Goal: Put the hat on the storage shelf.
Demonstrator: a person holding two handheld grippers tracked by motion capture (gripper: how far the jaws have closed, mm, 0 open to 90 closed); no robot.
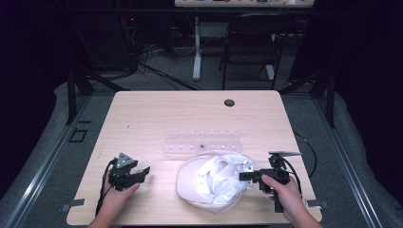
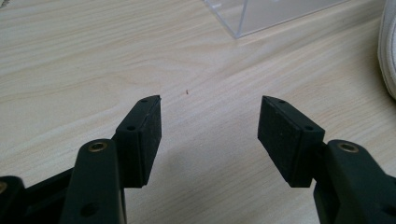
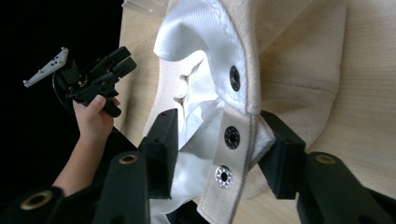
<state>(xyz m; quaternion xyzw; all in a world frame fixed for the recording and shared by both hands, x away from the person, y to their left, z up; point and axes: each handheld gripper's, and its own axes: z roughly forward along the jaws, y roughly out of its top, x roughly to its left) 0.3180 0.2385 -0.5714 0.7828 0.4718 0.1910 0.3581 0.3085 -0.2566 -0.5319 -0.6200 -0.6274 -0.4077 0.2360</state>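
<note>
Where the right gripper (image 3: 217, 149) meets the cap (image 1: 214, 178), its two jaws stand on either side of the cream strap (image 3: 233, 158) with metal snaps, pads pressing the white lining and strap between them: clamped on the cap's back edge. The cap lies upside down on the near middle of the wooden table (image 1: 157, 114), lining up, just left of that gripper. The right hand (image 1: 285, 192) holds the gripper at the near right edge. The left gripper (image 2: 210, 135) has its jaws wide apart over bare wood, nothing between them; it sits near left, well apart from the cap. A clear plastic box (image 1: 203, 141) lies just beyond the cap.
</note>
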